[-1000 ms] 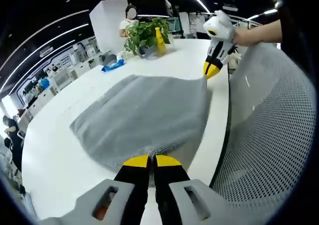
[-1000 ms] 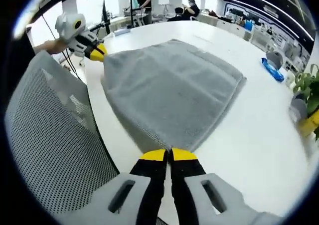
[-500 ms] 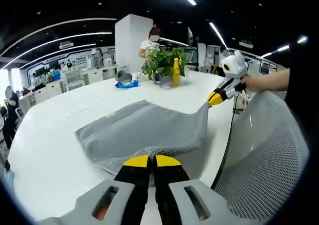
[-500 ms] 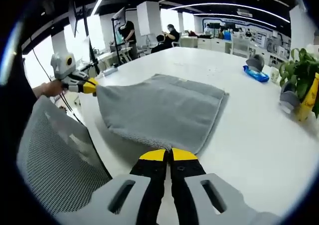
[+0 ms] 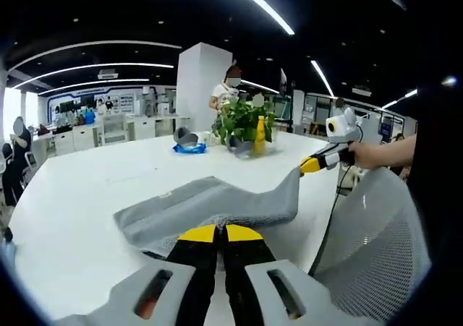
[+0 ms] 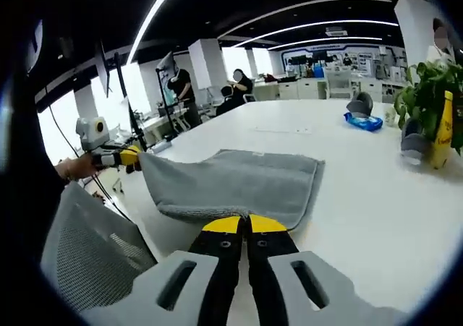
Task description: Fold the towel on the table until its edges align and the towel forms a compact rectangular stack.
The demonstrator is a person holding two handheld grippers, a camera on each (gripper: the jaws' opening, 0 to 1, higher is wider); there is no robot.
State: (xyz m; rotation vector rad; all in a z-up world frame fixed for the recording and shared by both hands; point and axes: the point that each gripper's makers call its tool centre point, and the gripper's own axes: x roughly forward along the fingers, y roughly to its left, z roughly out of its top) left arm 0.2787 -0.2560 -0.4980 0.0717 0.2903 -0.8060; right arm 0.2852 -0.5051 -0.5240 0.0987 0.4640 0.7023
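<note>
Towel (image 5: 210, 203) grey, near edge lifted off table (image 5: 79, 196), left tool (image 5: 219, 233) and right tool (image 6: 242, 225) each clamped on a corner

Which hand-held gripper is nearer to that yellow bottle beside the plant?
Right hand-held gripper, probably: it holds the grey towel corner towards the yellow bottle; the left hand-held gripper grips the corner farther away.

**Camera setup: two low, close views across the table**

Left gripper view looks along its jaws over the grey towel (image 5: 217, 199), potted plant (image 5: 242, 120) at 12 o'clock. Right gripper view faces opposite corner; both share towel (image 6: 235, 181), white table (image 6: 376, 189).
</note>
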